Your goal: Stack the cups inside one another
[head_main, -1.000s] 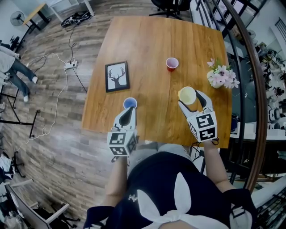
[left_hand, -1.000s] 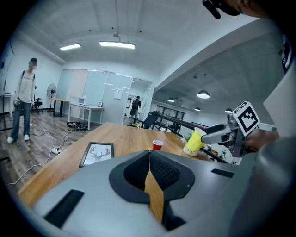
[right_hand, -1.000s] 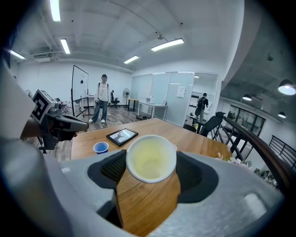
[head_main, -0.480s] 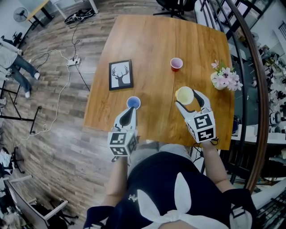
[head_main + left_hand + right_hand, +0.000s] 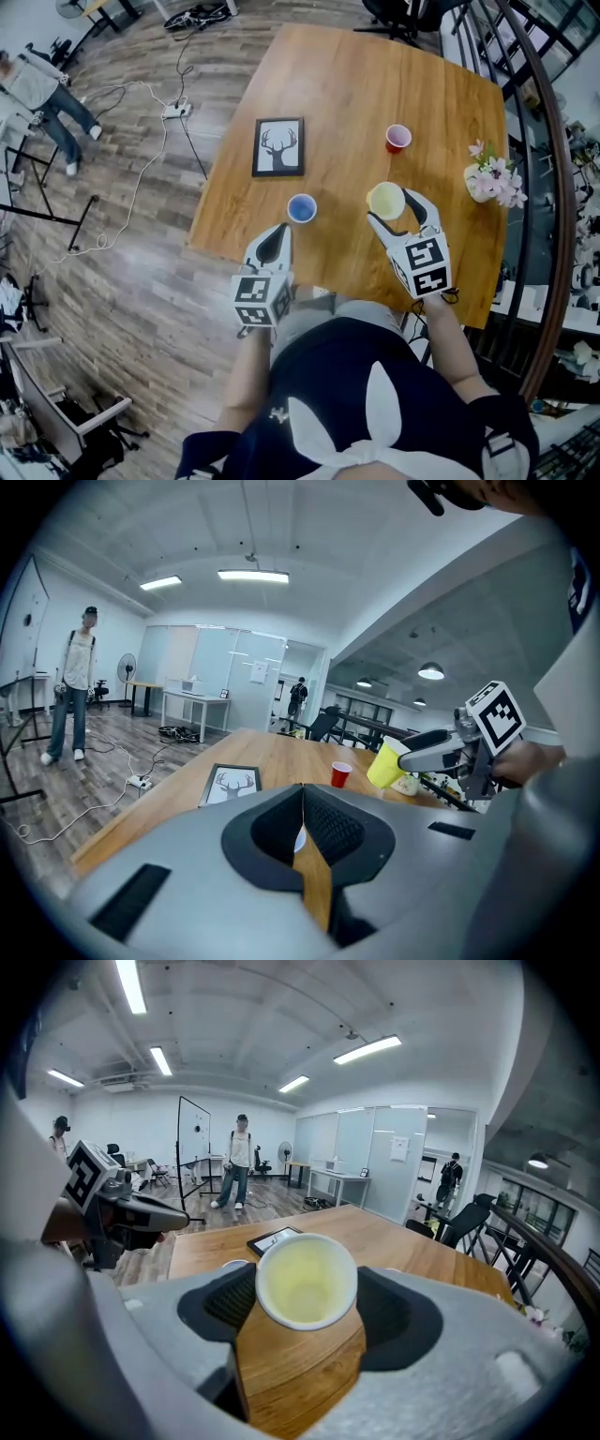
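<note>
A yellow cup (image 5: 386,200) hangs above the wooden table (image 5: 347,84), tilted, with my right gripper (image 5: 395,208) shut on it. Its open mouth faces the camera in the right gripper view (image 5: 307,1279). Left of it on the table stands a blue cup (image 5: 301,207). A red cup (image 5: 397,138) stands farther back. My left gripper (image 5: 280,232) is at the table's near edge, just short and left of the blue cup, shut with nothing held. From the left gripper view the yellow cup (image 5: 387,764) shows held in the air.
A framed deer picture (image 5: 278,146) lies at the table's left, and a vase of pink flowers (image 5: 493,179) stands near the right edge. Cables and a power strip (image 5: 175,110) lie on the floor. A person (image 5: 73,697) stands far off to the left.
The right gripper has carried the yellow cup leftward, closer to the blue cup. The left gripper has drawn away from the blue cup toward the table's near edge. The head view has shifted.
</note>
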`<state>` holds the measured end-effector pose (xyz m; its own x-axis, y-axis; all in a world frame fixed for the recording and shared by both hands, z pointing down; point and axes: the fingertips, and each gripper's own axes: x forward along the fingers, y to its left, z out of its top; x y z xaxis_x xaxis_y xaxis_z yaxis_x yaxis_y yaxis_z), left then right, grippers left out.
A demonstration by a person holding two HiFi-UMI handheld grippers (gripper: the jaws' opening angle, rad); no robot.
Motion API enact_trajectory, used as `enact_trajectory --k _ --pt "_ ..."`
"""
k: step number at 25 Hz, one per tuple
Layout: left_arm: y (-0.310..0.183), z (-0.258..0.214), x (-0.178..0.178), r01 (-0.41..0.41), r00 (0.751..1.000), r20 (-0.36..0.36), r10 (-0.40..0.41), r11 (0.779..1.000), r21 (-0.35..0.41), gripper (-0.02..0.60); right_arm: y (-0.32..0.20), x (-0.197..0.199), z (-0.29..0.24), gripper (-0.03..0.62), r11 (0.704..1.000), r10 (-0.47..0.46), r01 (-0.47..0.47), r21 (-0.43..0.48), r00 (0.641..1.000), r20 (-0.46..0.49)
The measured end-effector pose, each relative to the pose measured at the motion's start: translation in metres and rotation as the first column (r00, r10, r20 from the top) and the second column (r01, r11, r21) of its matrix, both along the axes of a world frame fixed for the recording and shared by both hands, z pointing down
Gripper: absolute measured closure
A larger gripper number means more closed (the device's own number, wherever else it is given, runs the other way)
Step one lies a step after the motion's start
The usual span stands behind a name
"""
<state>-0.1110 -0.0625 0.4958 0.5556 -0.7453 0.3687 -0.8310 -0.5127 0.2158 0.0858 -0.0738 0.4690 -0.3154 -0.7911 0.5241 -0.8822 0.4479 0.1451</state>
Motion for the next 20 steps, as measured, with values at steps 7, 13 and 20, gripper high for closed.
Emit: enact_trajectory --k 7,13,20 --pt "0.005 -0.005 -0.022 0.061 0.998 0.009 -0.061 0.998 0.012 0.563 -0.008 -0.039 0.005 0.261 0.995 -0.098 0.098 -0.007 0.995 0.006" --pt "0.011 -0.001 -0.033 0.098 0.995 0.010 -0.098 0.995 0.012 0.561 -0.016 -0.068 0.007 0.261 0.984 -0.181 0.181 -0.004 0.984 0.002" --pt "0.016 -0.002 -0.049 0.146 0.989 0.008 -0.146 0.989 0.001 0.561 -0.022 -0.109 0.003 0.261 0.963 -0.271 0.271 -0.009 0.963 0.005"
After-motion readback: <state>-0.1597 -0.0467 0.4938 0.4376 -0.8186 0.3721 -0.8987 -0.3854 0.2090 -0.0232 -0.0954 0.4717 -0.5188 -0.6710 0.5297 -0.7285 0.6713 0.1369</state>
